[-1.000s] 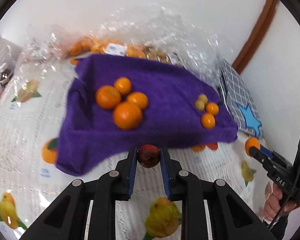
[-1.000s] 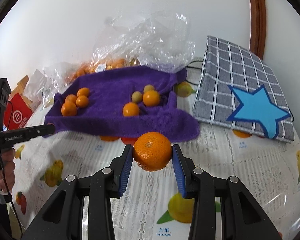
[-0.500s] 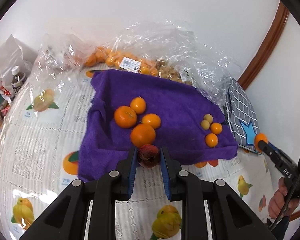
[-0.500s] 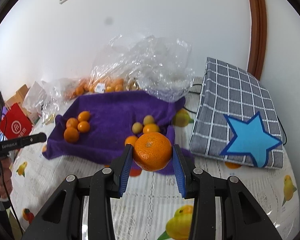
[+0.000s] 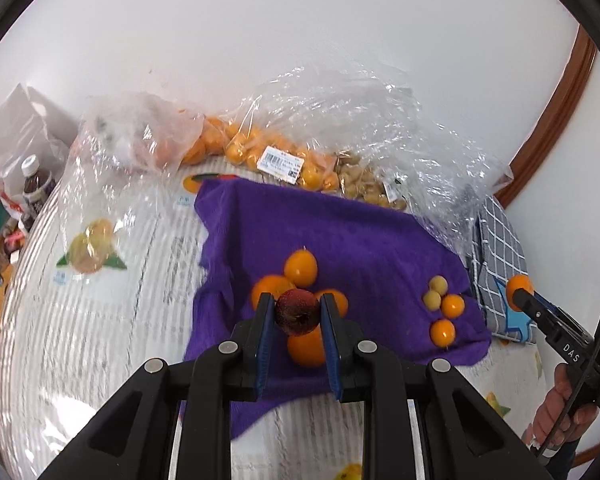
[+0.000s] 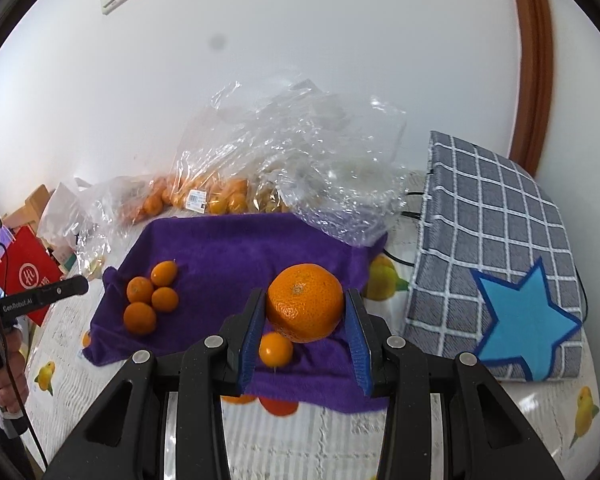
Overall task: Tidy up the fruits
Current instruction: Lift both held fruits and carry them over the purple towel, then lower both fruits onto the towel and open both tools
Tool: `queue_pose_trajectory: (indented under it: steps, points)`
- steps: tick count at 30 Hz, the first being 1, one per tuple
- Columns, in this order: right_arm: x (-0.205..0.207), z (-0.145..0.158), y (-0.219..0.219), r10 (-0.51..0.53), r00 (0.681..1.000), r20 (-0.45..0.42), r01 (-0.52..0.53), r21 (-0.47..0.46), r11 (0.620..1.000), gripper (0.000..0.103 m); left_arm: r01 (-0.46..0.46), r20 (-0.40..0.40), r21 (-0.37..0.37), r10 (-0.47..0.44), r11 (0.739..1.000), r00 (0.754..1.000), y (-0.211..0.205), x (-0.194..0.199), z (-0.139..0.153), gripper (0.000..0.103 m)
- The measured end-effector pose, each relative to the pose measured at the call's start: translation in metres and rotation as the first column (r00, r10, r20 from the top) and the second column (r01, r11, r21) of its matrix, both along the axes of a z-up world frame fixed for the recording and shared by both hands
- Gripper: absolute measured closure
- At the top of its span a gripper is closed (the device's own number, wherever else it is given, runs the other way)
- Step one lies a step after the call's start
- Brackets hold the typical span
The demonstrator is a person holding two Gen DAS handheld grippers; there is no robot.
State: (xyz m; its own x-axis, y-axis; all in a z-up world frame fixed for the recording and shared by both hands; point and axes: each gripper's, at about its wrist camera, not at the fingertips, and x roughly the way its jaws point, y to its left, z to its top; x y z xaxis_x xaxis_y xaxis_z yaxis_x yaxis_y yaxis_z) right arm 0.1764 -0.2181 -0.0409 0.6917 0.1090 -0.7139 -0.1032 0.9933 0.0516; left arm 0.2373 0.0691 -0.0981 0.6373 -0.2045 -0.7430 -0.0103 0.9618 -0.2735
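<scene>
Your left gripper (image 5: 296, 314) is clamped on a small dark red fruit (image 5: 297, 311), round and smooth, likely light but bruisable, so pinch it gently across its middle. Your right gripper (image 6: 305, 314) grips a dimpled, firm mandarin (image 6: 305, 307). Beyond lie loose mandarins (image 6: 141, 317) on a soft purple towel (image 6: 236, 256), then crinkly plastic bags (image 6: 300, 160).

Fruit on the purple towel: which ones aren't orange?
The two small pale yellow-green fruits in the right-hand cluster on the purple towel. They touch each other; every other fruit lying on the cloth is orange.
</scene>
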Motion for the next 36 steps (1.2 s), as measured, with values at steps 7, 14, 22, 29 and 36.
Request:
queue_pose_trajectory:
  steps: [7,14,22,29,36]
  points:
    - [0.034,-0.015,0.000,-0.005,1.000,-0.019,0.006,0.025,1.000,0.064,-0.018,0.003,0.021,0.018,1.000,1.000,0.011,0.029,0.004,0.081]
    - [0.065,-0.036,0.007,0.014,0.998,-0.054,-0.011,0.057,0.998,0.064,-0.036,-0.024,-0.005,0.036,0.999,0.999,0.019,0.050,-0.011,0.081]
    - [0.089,-0.076,0.029,0.065,0.989,-0.134,-0.060,0.036,0.998,0.064,-0.019,-0.037,0.011,0.020,1.000,0.999,0.016,0.062,-0.023,0.081]
    - [0.095,-0.090,0.041,0.097,0.983,-0.158,-0.095,0.020,0.995,0.064,-0.008,-0.043,-0.003,0.008,1.000,0.999,0.012,0.070,-0.028,0.081]
    - [0.096,-0.095,0.048,0.115,0.981,-0.156,-0.117,-0.004,0.993,0.063,-0.014,-0.051,-0.009,0.013,1.000,0.999,0.014,0.071,-0.032,0.081]
